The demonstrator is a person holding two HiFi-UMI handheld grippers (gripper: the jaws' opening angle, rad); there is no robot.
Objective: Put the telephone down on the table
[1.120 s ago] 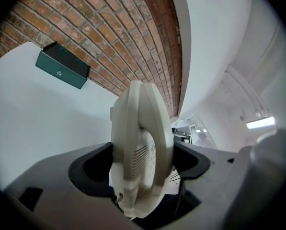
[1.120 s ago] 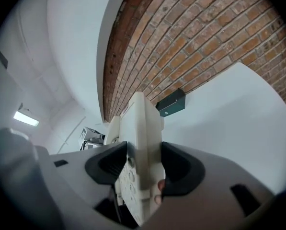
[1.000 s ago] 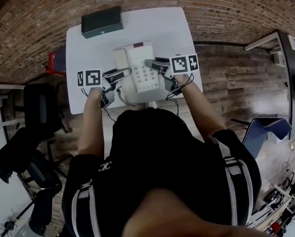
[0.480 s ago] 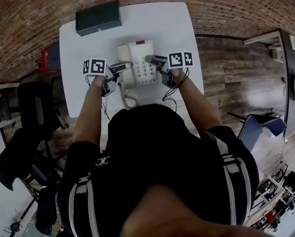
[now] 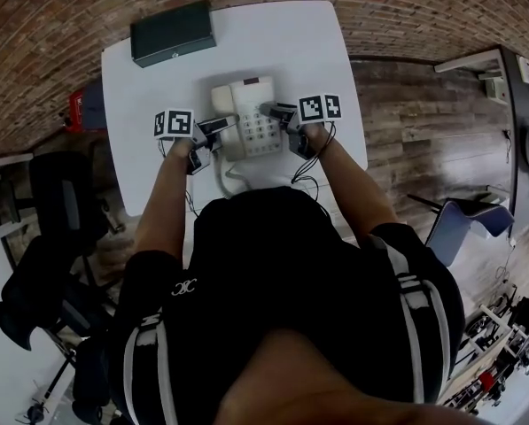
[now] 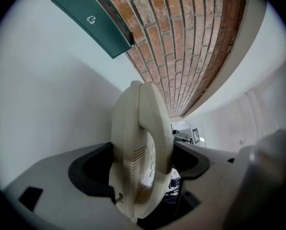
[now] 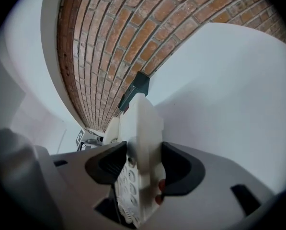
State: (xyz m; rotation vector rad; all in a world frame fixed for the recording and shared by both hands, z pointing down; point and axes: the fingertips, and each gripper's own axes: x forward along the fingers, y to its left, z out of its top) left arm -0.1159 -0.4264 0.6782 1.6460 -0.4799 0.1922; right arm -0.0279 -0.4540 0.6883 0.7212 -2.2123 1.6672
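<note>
Clamping the telephone [image 5: 252,113] are the left claw [image 5: 225,125] and right claw [image 5: 269,111].

Matt plastic telephone [image 5: 249,118], brick floor [image 5: 397,7]

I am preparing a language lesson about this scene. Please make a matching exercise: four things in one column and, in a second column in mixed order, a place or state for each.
Things
1. left gripper
2. right gripper
3. dark green box
4. telephone

Places or states
A. lies near the far left corner of the table
B. shut on the side with the keypad
C. cream, held by both grippers
D. shut on the side with the handset

Pairs: 1-D; 2-B; 3-A; 4-C
</note>
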